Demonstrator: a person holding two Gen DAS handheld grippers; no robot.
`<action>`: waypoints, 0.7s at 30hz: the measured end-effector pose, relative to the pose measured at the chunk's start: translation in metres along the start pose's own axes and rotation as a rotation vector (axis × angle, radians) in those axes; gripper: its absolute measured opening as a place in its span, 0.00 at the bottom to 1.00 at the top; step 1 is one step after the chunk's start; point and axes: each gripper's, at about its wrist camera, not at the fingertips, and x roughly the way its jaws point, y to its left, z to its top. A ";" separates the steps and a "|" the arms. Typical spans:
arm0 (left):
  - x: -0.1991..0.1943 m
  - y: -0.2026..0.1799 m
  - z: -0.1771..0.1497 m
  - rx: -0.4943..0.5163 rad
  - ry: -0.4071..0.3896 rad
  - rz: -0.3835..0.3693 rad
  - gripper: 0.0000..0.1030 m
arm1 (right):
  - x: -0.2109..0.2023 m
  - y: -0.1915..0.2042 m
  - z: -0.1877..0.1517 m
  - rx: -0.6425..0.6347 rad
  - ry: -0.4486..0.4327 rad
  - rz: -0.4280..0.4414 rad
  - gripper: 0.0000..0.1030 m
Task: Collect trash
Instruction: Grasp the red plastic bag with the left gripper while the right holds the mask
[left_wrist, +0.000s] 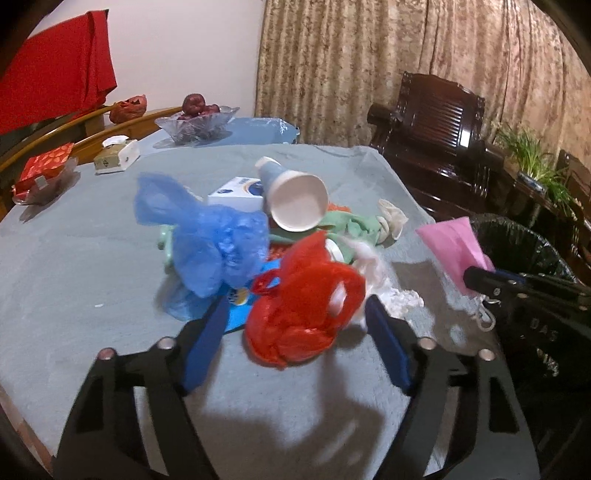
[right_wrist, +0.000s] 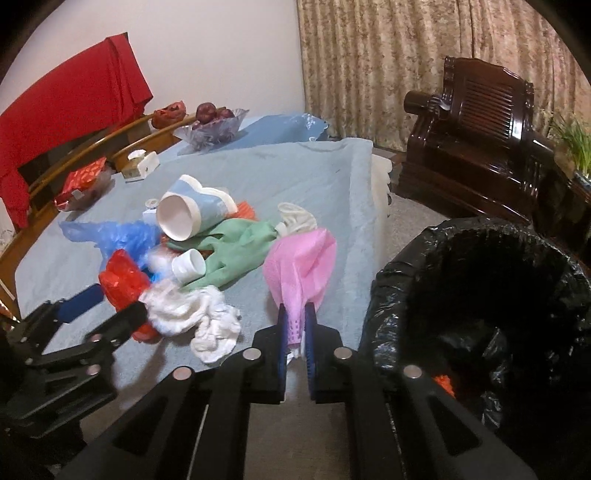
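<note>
Pinching a crumpled pink non-woven bag (right_wrist: 301, 264), the right gripper (right_wrist: 295, 325) has its jaws clenched on it, beside the table's right edge, near the black-lined trash bin (right_wrist: 436, 258). The left gripper (left_wrist: 295, 314) stands released, jaws astride a crumpled red plastic bag (left_wrist: 299, 310) without pressing it. Bare grey-blue tablecloth (left_wrist: 74, 277) spreads left of the litter pile.

bg: white wall (left_wrist: 177, 55); beige curtain (left_wrist: 369, 55); dk wood armchair (left_wrist: 439, 122)
</note>
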 end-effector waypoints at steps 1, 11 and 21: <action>0.003 -0.001 0.000 0.003 0.008 0.002 0.56 | -0.001 -0.001 0.000 0.001 -0.002 0.002 0.08; -0.005 0.008 0.002 -0.015 0.000 -0.006 0.13 | -0.008 0.000 -0.001 -0.004 -0.018 0.017 0.08; -0.022 0.008 0.001 -0.011 -0.003 -0.024 0.11 | -0.018 0.002 0.001 -0.010 -0.036 0.023 0.08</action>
